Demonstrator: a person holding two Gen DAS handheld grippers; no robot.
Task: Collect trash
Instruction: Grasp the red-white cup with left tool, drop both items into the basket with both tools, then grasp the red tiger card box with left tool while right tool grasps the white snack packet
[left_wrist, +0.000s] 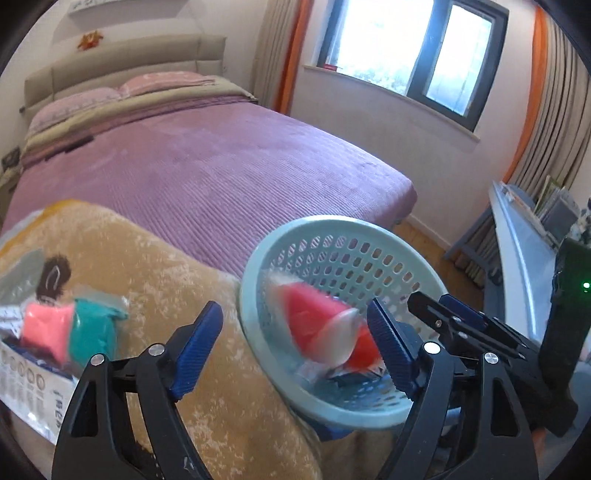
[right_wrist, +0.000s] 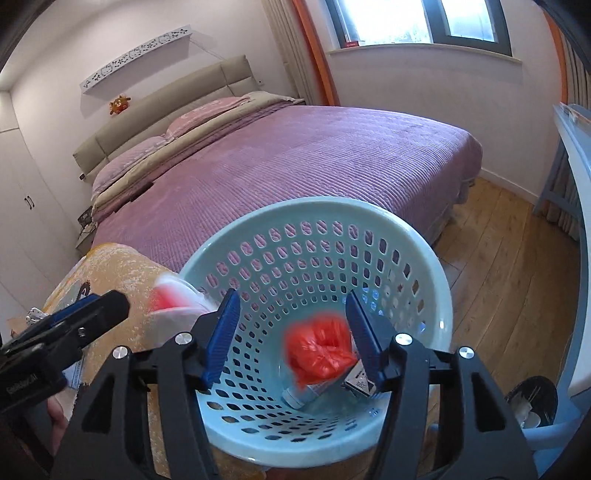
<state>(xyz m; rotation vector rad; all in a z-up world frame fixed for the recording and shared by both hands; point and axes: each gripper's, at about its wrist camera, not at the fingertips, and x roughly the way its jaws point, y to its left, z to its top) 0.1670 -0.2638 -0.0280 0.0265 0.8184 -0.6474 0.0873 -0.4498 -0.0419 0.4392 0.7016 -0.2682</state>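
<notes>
Gaping wide, both grippers (left_wrist: 295, 341) (right_wrist: 291, 332) hold nothing.

Home bedroom: bed (right_wrist: 295, 155), wardrobe (right_wrist: 26, 206)

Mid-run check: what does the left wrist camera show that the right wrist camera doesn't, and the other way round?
Only the left wrist view shows the pink-and-teal packet lying on the tan blanket.

Only the right wrist view shows the basket's bottom, holding an orange plastic bag, a tube and a small carton.

Both show the light blue basket, a blurred red-and-white wrapper at its rim, the purple bed, and both grippers open: left, right.
</notes>
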